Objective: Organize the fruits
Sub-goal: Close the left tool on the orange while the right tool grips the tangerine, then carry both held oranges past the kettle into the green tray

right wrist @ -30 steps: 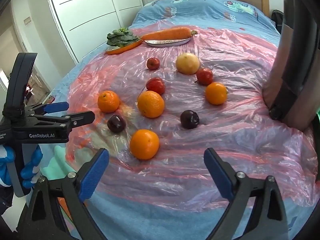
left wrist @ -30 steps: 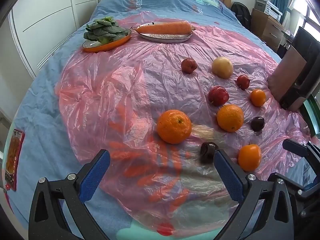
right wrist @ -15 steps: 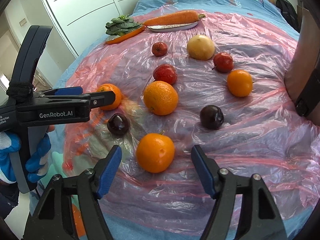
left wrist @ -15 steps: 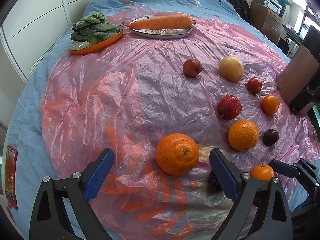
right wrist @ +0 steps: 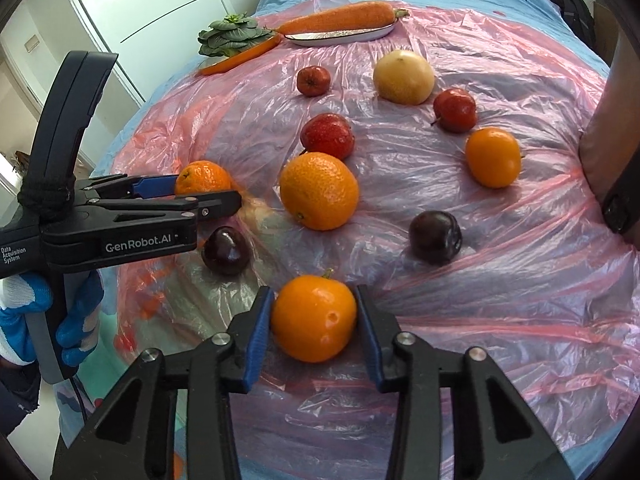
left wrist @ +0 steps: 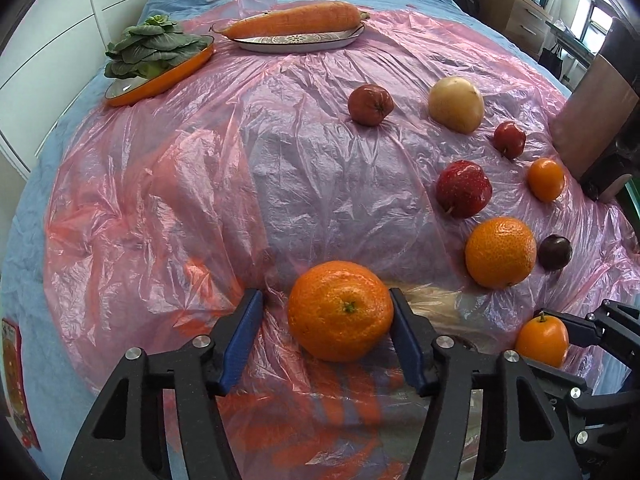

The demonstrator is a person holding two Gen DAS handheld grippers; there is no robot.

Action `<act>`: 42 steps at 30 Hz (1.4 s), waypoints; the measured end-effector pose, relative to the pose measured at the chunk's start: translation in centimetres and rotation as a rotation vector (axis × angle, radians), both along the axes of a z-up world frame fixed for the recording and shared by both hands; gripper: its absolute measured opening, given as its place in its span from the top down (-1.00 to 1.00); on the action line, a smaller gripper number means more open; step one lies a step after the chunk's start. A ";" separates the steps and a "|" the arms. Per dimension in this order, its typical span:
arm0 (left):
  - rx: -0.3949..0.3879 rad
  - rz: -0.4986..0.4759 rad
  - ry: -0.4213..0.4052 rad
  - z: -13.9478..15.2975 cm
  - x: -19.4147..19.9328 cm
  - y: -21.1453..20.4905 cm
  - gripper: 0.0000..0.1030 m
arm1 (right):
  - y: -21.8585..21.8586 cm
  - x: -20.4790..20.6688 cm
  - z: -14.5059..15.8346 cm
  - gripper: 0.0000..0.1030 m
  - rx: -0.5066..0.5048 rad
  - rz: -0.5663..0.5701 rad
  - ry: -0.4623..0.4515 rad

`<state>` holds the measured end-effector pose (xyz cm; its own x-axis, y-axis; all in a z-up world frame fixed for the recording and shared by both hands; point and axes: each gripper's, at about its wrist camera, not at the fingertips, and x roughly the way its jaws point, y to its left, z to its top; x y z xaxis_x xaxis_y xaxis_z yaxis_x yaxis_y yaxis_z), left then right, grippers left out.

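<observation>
Several fruits lie on a pink plastic sheet (left wrist: 200, 184) spread over a bed. My left gripper (left wrist: 326, 334) straddles a rough orange (left wrist: 340, 316); its right pad touches the fruit and a gap shows at the left pad. My right gripper (right wrist: 315, 326) has both pads against a smooth orange fruit (right wrist: 314, 318) resting on the sheet. Beyond lie another orange (right wrist: 319, 190), two dark plums (right wrist: 435, 237) (right wrist: 226, 251), red apples (right wrist: 328, 135) (right wrist: 455, 110) (right wrist: 313, 80), a small orange fruit (right wrist: 493, 157) and a pale yellow fruit (right wrist: 403, 77).
At the far end a carrot (left wrist: 296, 20) lies on an oval plate (left wrist: 304, 42), with leafy greens (left wrist: 150, 50) on an orange dish (left wrist: 160, 80) to its left. A brown chair back (left wrist: 592, 116) stands at the right edge. White wardrobes stand on the left.
Both grippers moved forward and down and narrowed: the left around the rough orange, the right onto the smooth orange fruit.
</observation>
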<state>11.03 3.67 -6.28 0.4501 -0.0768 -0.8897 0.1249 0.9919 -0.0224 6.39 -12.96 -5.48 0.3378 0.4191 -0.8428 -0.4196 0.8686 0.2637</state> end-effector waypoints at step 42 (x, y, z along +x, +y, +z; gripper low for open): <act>-0.193 0.025 -0.103 8.9 -7.4 -3.7 0.22 | -10.6 -4.2 5.4 0.18 0.079 -0.212 -0.027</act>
